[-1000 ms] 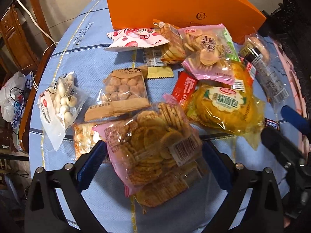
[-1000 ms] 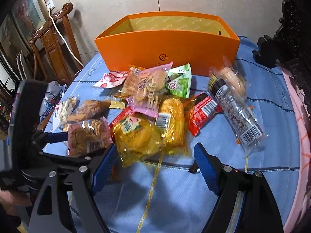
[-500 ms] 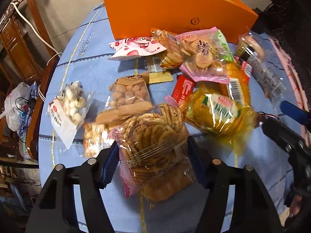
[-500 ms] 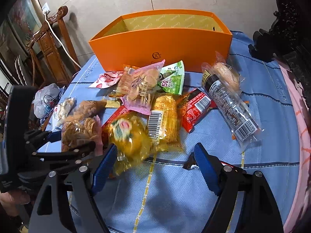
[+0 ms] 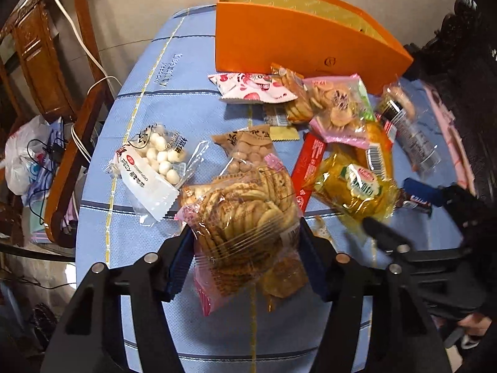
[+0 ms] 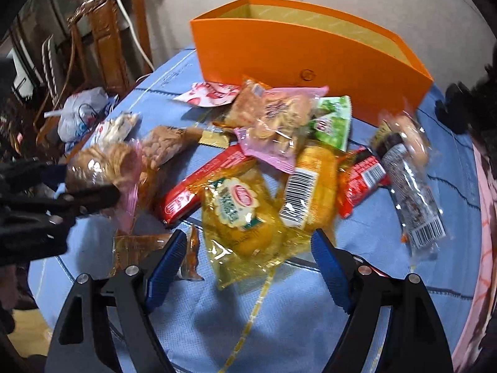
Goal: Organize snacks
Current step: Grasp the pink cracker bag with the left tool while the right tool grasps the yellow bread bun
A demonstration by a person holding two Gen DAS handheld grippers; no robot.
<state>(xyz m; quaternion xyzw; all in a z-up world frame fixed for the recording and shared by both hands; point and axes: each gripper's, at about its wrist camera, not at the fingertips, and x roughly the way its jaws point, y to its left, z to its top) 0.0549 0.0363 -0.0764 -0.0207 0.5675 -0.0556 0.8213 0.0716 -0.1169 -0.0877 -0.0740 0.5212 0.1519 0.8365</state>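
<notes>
My left gripper [image 5: 245, 248] is shut on a pink-edged clear bag of round cookies [image 5: 245, 214] and holds it a little above the blue tablecloth [image 5: 174, 105]. The right wrist view shows that bag [image 6: 102, 164] at the left, blurred. My right gripper [image 6: 245, 264] is open and low over the cloth. The near end of a yellow bread packet [image 6: 239, 217] lies between its blue pads, which do not press it. An open orange box [image 5: 295, 40] stands at the far side of the table.
Several more snack packs lie between me and the box: white balls [image 5: 152, 161], brown nuts [image 5: 248, 146], a red bar [image 5: 310, 164], pink crackers [image 5: 335, 105], a long clear pack [image 6: 410, 192]. A flat amber packet [image 6: 139, 248] lies near. A wooden chair [image 5: 46, 62] stands left.
My left gripper closed on the cookie bag and lifted it off the cloth. My right gripper rolled and came down around the end of the yellow bread packet.
</notes>
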